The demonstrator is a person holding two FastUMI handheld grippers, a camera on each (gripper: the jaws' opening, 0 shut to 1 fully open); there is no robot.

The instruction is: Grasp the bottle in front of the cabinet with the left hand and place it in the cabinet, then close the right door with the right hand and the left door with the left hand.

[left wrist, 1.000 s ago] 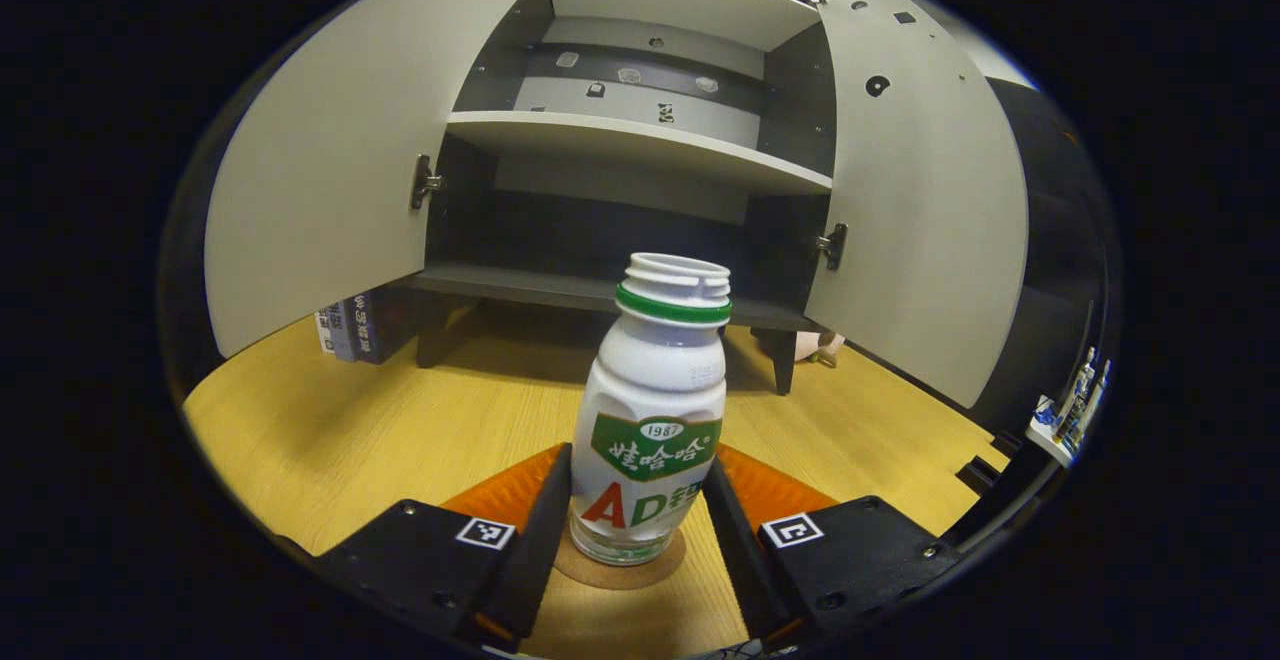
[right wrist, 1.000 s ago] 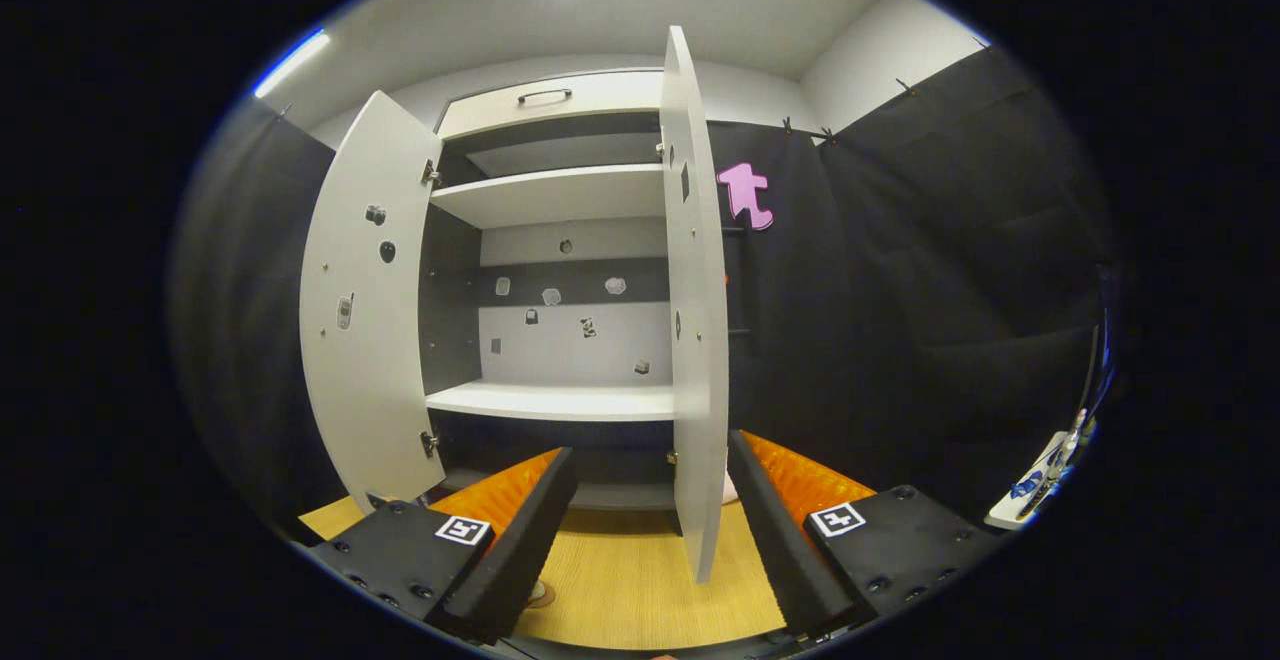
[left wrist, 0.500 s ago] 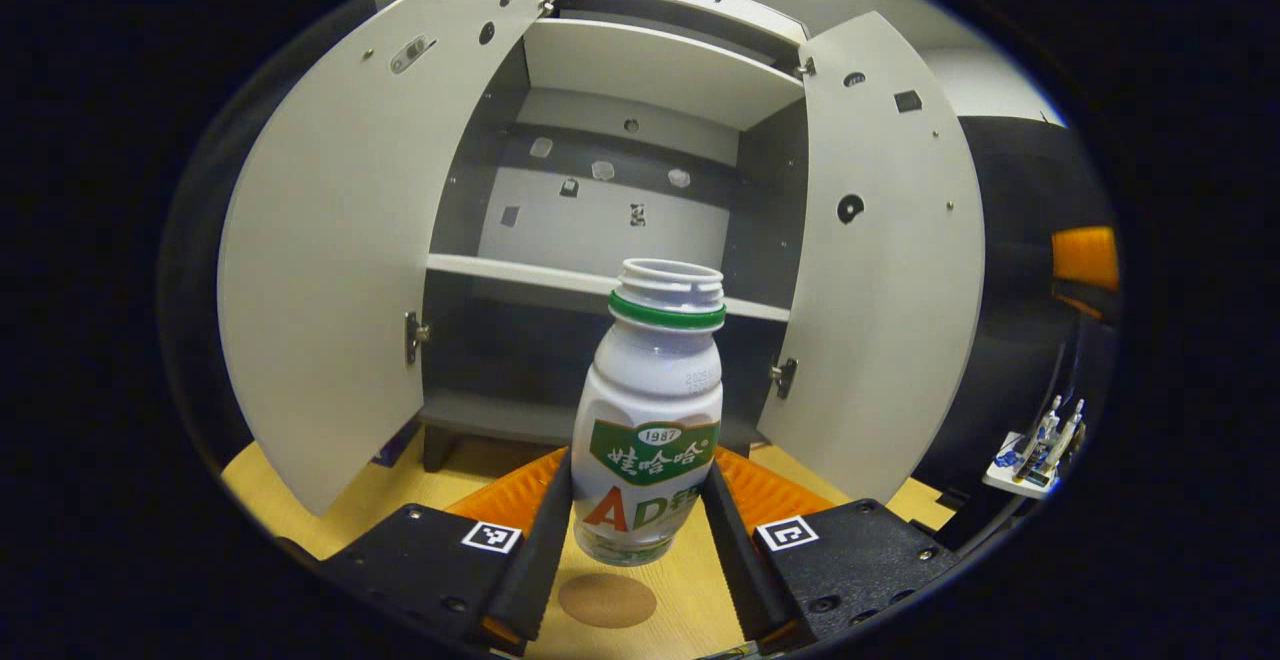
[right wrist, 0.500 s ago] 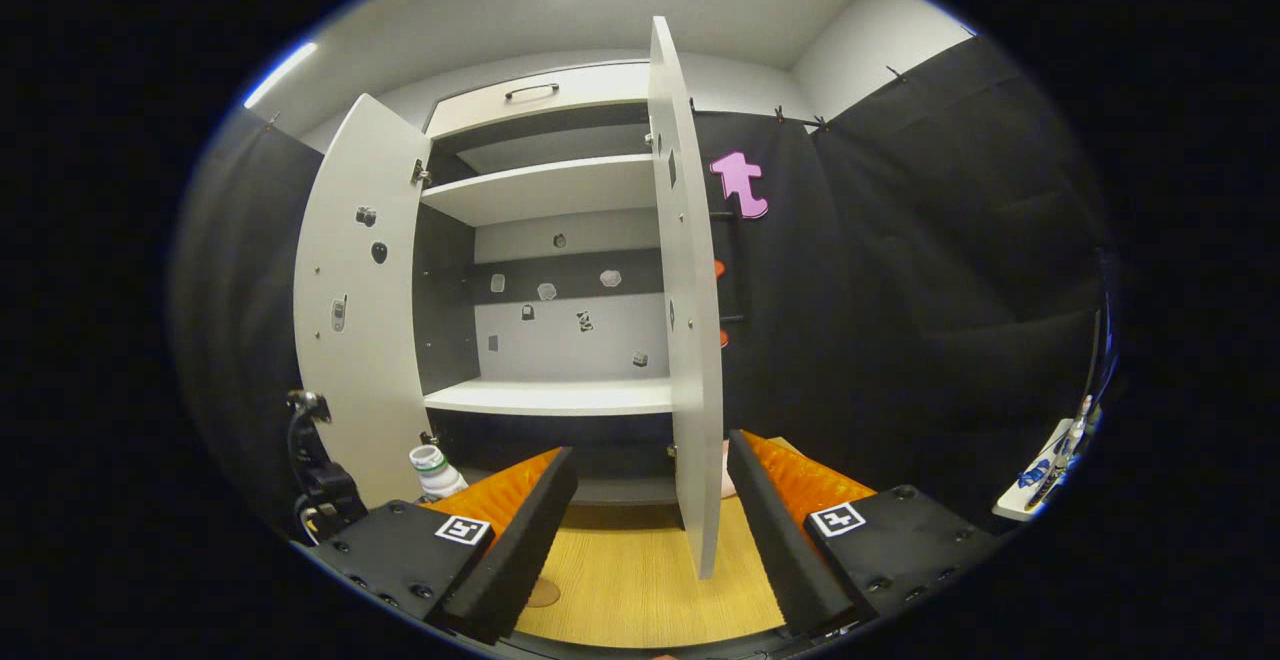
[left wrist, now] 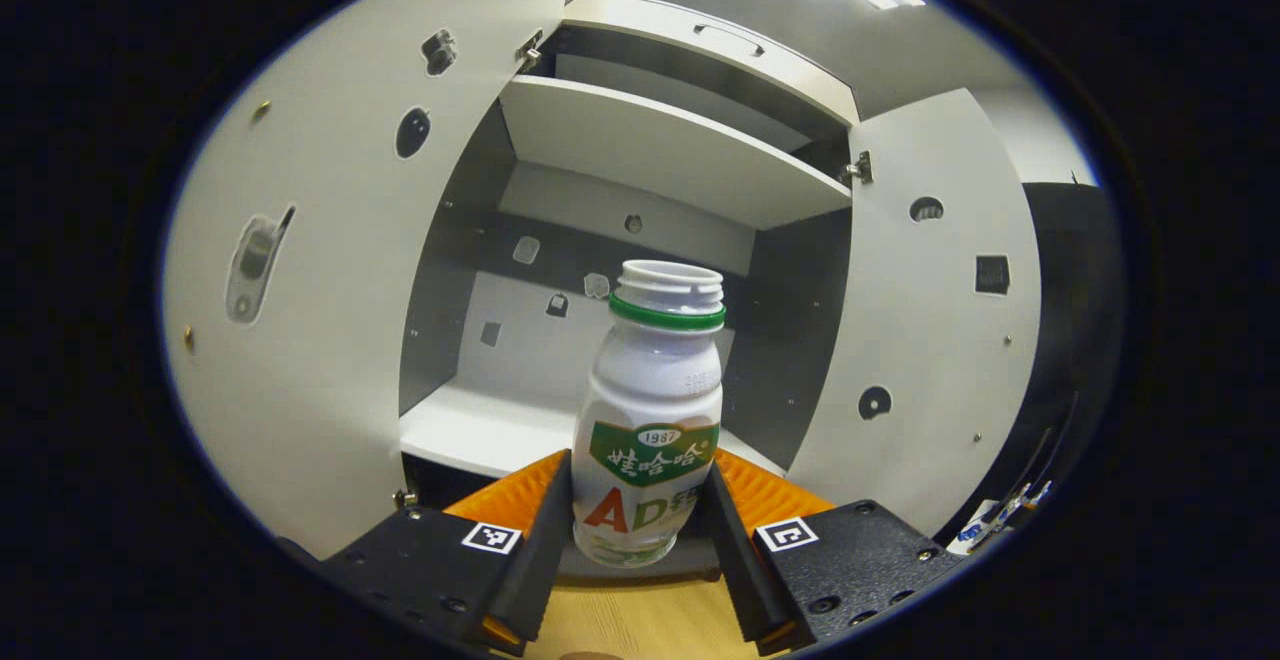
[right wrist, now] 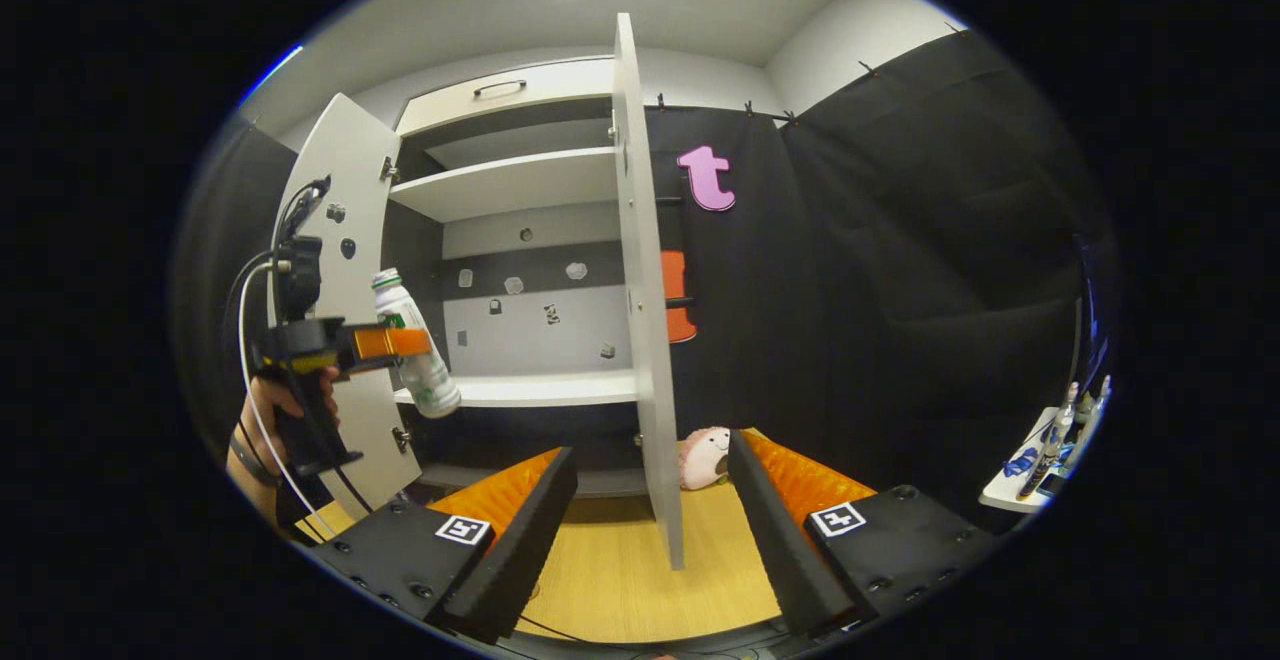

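A white drink bottle (left wrist: 650, 420) with a green neck ring and no cap is held upright in the air by my left gripper (left wrist: 640, 520), whose fingers press on its lower body. It hangs in front of the cabinet's middle shelf (left wrist: 480, 430). In the right gripper view the same bottle (right wrist: 415, 345) sits tilted in the left gripper (right wrist: 385, 342), held by a hand just before the shelf (right wrist: 540, 390). Both cabinet doors stand open: the left door (right wrist: 345, 340) and the right door (right wrist: 645, 320). My right gripper (right wrist: 650, 520) is open and holds nothing, low before the right door's edge.
The cabinet stands on a wooden floor (right wrist: 630, 580). A small pink plush toy (right wrist: 705, 458) lies beside the cabinet's right foot. A white ledge with small items (right wrist: 1040, 455) sits at the far right. An upper shelf (left wrist: 670, 150) spans the cabinet above the bottle.
The left gripper has lifted the bottle off its floor mark up to middle-shelf height and closer to the cabinet. The right gripper has drifted slightly, staying open.
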